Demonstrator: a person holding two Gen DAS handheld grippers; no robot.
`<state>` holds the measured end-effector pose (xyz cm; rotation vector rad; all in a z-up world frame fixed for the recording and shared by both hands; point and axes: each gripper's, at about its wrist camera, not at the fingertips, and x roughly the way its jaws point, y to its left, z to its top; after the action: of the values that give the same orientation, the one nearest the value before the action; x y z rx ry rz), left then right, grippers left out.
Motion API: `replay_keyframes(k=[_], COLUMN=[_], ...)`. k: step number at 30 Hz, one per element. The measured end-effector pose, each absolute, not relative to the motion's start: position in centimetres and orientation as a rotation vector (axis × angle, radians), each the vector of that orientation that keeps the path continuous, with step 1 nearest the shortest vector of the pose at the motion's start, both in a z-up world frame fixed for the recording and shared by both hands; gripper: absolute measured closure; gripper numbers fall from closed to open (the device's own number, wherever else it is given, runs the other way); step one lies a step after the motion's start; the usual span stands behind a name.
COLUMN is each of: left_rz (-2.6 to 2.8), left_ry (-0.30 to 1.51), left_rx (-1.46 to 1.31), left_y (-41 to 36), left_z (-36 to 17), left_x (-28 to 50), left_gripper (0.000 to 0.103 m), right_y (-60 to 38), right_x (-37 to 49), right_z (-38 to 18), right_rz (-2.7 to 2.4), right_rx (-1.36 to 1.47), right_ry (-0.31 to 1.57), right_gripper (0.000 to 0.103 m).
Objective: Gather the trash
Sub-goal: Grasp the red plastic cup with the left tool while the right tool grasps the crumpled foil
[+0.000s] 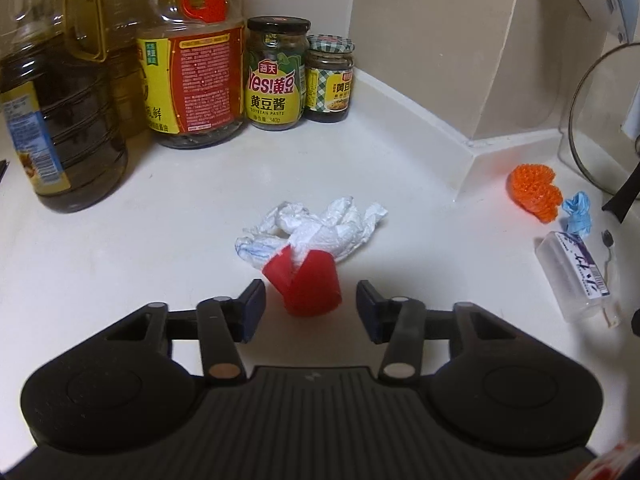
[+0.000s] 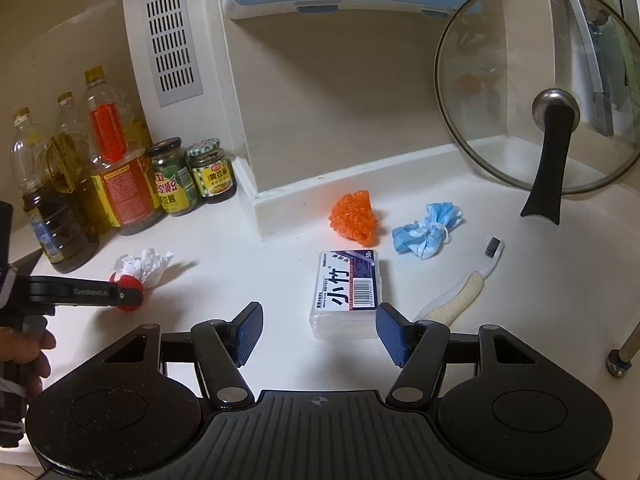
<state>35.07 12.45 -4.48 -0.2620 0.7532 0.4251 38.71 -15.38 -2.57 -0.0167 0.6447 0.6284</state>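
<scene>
**A:** Left tongs [image 1: 310,304] are spread, blue pads either side of the red paper cup [image 1: 310,290] and not pressing it. There's a sliver of bench showing on each side.

**B:** And the cup itself?

**A:** On its side on the white bench [image 1: 160,208], long axis running away from the tongs. The mouth faces away, with crumpled white tissue [image 1: 320,226] stuffed in and spilling out the far end. The base is nearest the pads.

**B:** Right side?

**A:** Right tongs [image 2: 318,330] are spread wide, nothing pinched. The clear toothpick box [image 2: 346,292] lies just ahead between the pads, untouched, long axis pointing away. From here the left tongs [image 2: 128,294] come in from the left edge, a hand [image 2: 24,356] on the grip, tips at the cup [image 2: 128,282].

**B:** What's around them?

**A:** Behind the cup, in the corner, stand two big oil bottles [image 1: 56,112], a red-labelled bottle [image 1: 200,76] and two sauce jars [image 1: 276,76]. They're well apart from the tissue. To the right are an orange scrubber [image 2: 354,218], a balled-up blue face mask [image 2: 426,232] and a toothbrush [image 2: 464,284] lying diagonally beside the box. A glass pot lid [image 2: 540,92] leans upright against the back wall.

**B:** Room to move?

**A:** A boxed wall column [image 2: 240,152] juts out between the two patches of bench. There's open white surface on both sides of the cup, and bare bench between cup and box.
</scene>
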Motion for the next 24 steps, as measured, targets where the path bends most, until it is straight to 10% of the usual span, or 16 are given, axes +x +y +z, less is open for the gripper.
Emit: replay_keyframes(k=[2,24], left_rz=[0.403,0.465], left_ry=[0.755,0.708], left_rx=[-0.252,-0.374], left_y=[12.7,20.1], left_z=[-4.4,-2.5], left_x=[34.7,22.5], left_gripper=[0.075,0.075], right_y=[-14.8,5.9], right_x=[38.7,38.1], right_z=[-2.8,-4.8], right_rz=[0.626,1.123], right_rx=[-0.017,-0.416], right_ry=[0.648,0.550], right_gripper=[0.040,0.037])
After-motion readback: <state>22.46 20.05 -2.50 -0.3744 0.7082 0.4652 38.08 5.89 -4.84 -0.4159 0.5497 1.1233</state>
